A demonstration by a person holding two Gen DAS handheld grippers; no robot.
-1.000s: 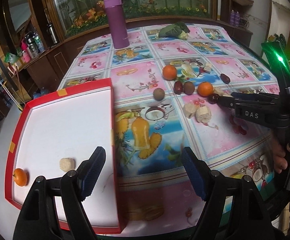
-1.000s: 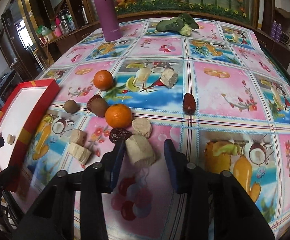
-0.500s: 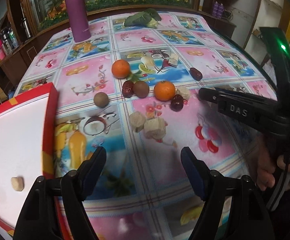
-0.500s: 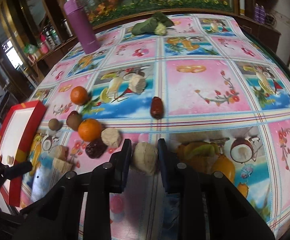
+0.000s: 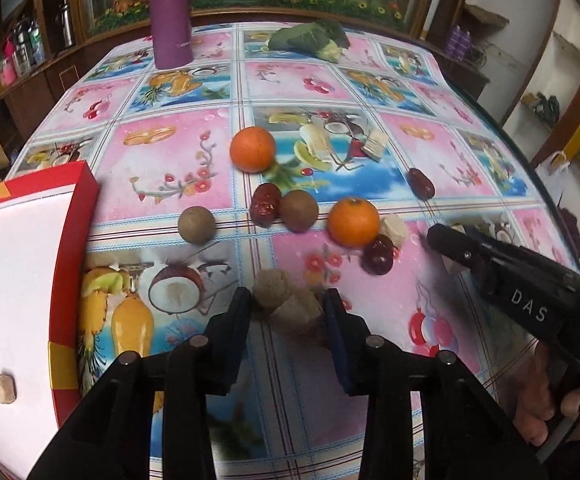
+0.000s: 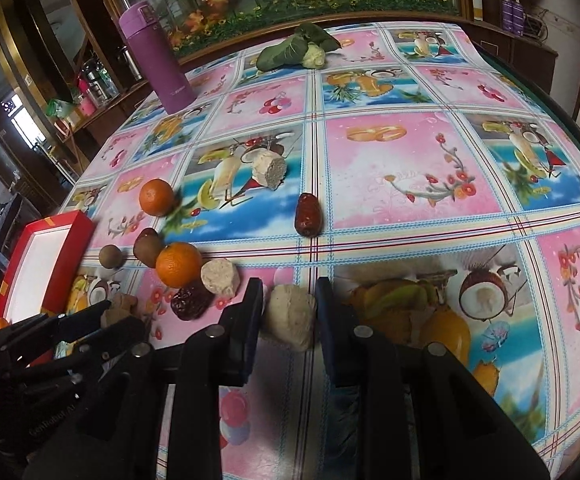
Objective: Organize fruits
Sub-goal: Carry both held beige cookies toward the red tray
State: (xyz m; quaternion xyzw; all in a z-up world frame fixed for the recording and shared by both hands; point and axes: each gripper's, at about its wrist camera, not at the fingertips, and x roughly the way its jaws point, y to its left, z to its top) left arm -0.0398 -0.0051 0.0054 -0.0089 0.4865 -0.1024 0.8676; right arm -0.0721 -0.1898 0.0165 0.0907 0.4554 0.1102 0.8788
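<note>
The left gripper (image 5: 285,312) is hovering low over the counter (image 5: 177,168) with its fingers (image 5: 235,320) apart, two pale beige chunks (image 5: 290,304) sitting between them; contact with either pad cannot be told. The right gripper (image 6: 287,312) is clamping its fingers (image 6: 249,320) on a pale lumpy piece (image 6: 290,316) near the front of the patterned cloth, and it is showing in the left wrist view as a black bar marked DAS (image 5: 526,308), gripped by a hand (image 5: 546,404). Beyond the left gripper, two oranges (image 5: 252,149) are lying among the loose fruit, the nearer one (image 5: 353,222) touching a dark red date (image 5: 378,255) and a pale cut piece (image 5: 394,229). A kiwi (image 5: 298,211) is resting against another date (image 5: 265,204), a second brown round fruit (image 5: 196,225) is sitting apart to the left, and a third date (image 6: 308,214) is lying alone further right. A red tray (image 5: 71,240) with a white floor is standing at the left edge, holding one beige chunk (image 5: 2,387). A purple flask (image 6: 157,56) is standing upright at the far side, near a leafy green vegetable (image 6: 294,50).
</note>
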